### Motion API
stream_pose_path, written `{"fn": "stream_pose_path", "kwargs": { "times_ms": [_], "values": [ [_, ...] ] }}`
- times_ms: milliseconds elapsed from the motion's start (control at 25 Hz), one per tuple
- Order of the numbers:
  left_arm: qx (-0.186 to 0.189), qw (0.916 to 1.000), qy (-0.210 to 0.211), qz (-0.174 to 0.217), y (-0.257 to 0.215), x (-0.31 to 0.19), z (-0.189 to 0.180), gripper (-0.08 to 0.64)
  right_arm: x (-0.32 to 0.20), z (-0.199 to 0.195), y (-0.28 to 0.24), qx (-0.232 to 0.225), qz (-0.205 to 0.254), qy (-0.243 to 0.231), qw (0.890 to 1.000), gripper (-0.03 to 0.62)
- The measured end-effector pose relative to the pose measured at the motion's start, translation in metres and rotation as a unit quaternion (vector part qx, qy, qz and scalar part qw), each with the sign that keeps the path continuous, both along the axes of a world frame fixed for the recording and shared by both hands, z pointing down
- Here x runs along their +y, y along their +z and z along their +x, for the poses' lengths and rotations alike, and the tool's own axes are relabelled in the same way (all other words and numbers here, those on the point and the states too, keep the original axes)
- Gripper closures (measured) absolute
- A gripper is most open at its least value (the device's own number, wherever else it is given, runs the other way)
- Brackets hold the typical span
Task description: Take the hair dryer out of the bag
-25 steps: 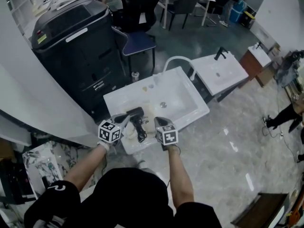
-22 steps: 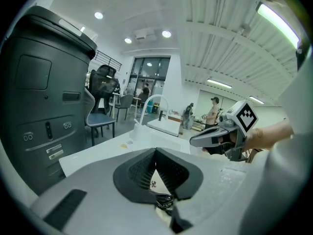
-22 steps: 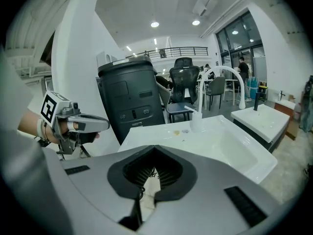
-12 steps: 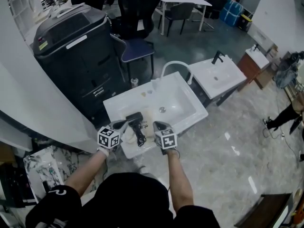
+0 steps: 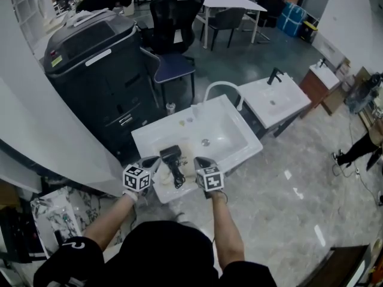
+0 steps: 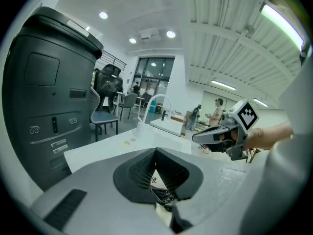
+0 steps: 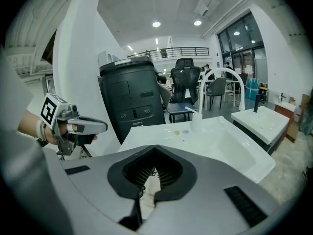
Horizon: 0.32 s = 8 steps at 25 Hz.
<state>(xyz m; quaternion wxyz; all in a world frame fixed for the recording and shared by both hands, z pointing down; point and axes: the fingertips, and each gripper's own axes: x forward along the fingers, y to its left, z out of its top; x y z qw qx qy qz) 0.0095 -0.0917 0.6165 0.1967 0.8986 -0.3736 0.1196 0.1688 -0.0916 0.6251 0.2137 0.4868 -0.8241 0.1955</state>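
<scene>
Open-plan office or lab floor: large copier (image 5: 96, 52), swivel chairs (image 5: 173, 17) and desks (image 5: 230, 3) at the back, recessed lights (image 7: 156, 24) overhead, tall glass front (image 7: 239, 38). Two free-standing basins (image 5: 233, 133) on a polished marble floor (image 5: 287, 184).

Black hair dryer (image 5: 171, 155); white sink (image 5: 149, 137); black printer (image 5: 96, 64).

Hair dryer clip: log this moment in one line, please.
hair dryer: on pale bag, sink near edge | left gripper: shut, left of dryer | right gripper: shut, right of dryer | dryer not gripped
</scene>
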Motion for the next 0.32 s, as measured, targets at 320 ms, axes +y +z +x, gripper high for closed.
{"fn": "stream_pose_path", "kwargs": {
  "times_ms": [320],
  "values": [
    [0.001, 1.0000, -0.005, -0.002, -0.0001, -0.0019, -0.0038, 0.560, 0.0041, -0.0053, 0.0011, 0.002, -0.022, -0.002, 1.000, 0.597]
  ]
}}
